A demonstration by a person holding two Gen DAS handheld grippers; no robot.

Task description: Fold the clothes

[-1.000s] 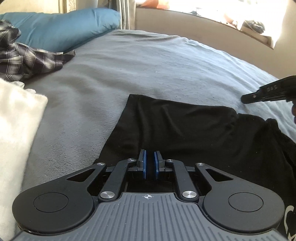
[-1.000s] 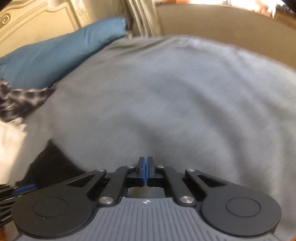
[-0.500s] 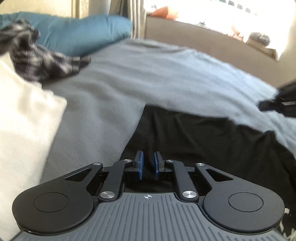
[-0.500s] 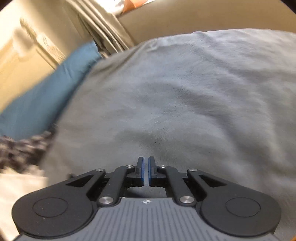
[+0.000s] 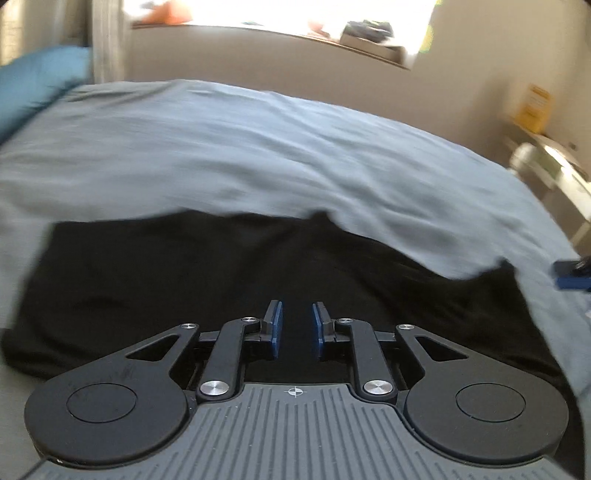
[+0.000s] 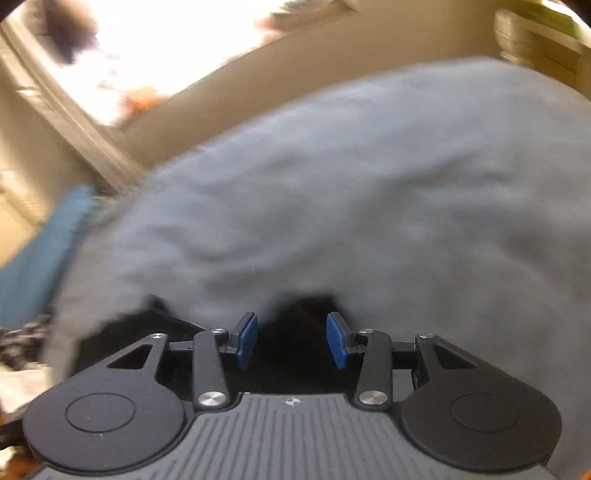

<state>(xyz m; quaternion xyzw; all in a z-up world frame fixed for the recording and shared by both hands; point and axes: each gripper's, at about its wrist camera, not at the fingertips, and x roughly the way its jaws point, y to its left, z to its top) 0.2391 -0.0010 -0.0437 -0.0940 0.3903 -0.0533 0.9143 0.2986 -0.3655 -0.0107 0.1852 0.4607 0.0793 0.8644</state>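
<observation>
A: Clothes here means one black garment (image 5: 229, 280); it lies spread flat on a bed, on a grey blanket (image 5: 258, 147); where are the tongs?

B: Nearest in the left wrist view, the left tongs (image 5: 296, 330) sit low over the garment's near part; their blue pads (image 5: 276, 328) stand apart with dark cloth showing in the gap; they are released and grip nothing.

A: And the other pair?

B: In the right wrist view, the right tongs (image 6: 291, 339) are spread wider, also released; between and just past their blue pads (image 6: 246, 339) a small dark patch of the black garment (image 6: 303, 314) shows; whether the pads touch the cloth I cannot tell, since the view is blurred.

A: What lies beyond?

B: From the left, the garment's far edge runs unevenly across the blanket; at the right border a blue tip of the right tongs (image 5: 572, 275) appears near the garment's far right corner; farther off the blanket rises to the bed's far side; a teal pillow (image 5: 37, 85) rests at the far left; behind it all stands a beige wall (image 5: 258, 59) under a bright window (image 5: 280, 14).

A: Anything else at the right camera's edges?

B: The teal pillow (image 6: 40, 258) at left, and a scrap of checked fabric (image 6: 18, 343) below it, both blurred.
</observation>
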